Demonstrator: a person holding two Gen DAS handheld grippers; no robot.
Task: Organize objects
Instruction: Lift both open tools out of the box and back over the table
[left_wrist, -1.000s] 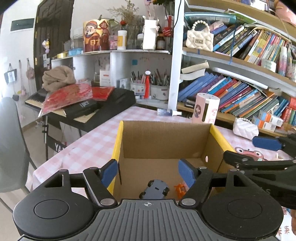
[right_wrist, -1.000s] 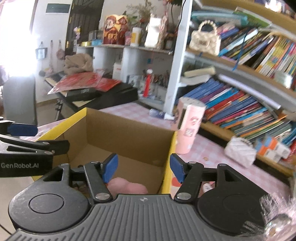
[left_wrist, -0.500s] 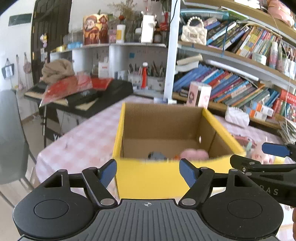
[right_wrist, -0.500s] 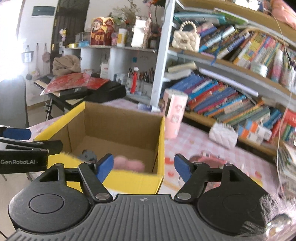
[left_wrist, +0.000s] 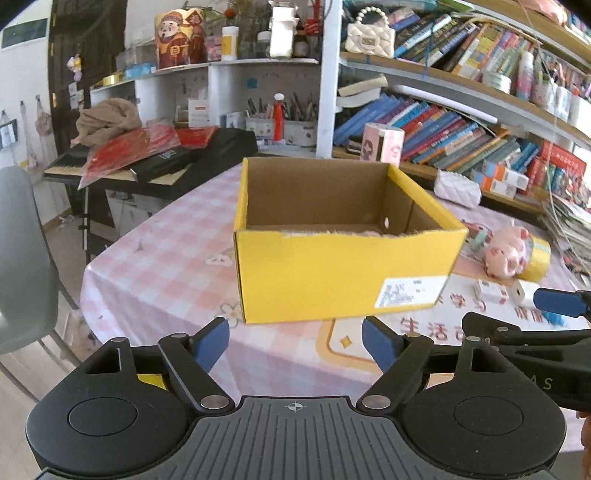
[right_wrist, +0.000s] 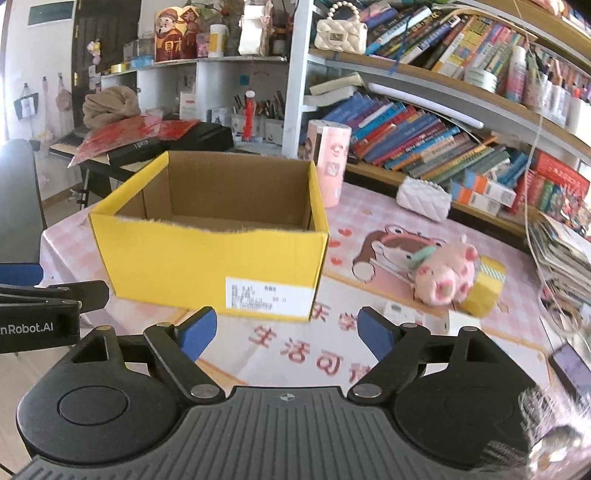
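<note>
While both grippers had hovered over the open box a second before, they now sat back on the near side of it, above the pink checked table (left_wrist: 177, 258). The left gripper (left_wrist: 295, 341) had its blue fingers apart and widening, with nothing between them. The right gripper (right_wrist: 284, 334) was opening faster, also empty; a second before, its fingers had been much closer together over a pink soft thing inside the box. The yellow box (left_wrist: 340, 269) stood in the middle of the table, and only a sliver of pink showed over its near wall, so that thing had likely just been dropped in. To the right of the box lay a pink plush pig (right_wrist: 445, 275), touching a yellow tape roll (right_wrist: 485, 286), with small white boxes (left_wrist: 498, 291) nearer. Those loose pieces were probably next to be packed.
</note>
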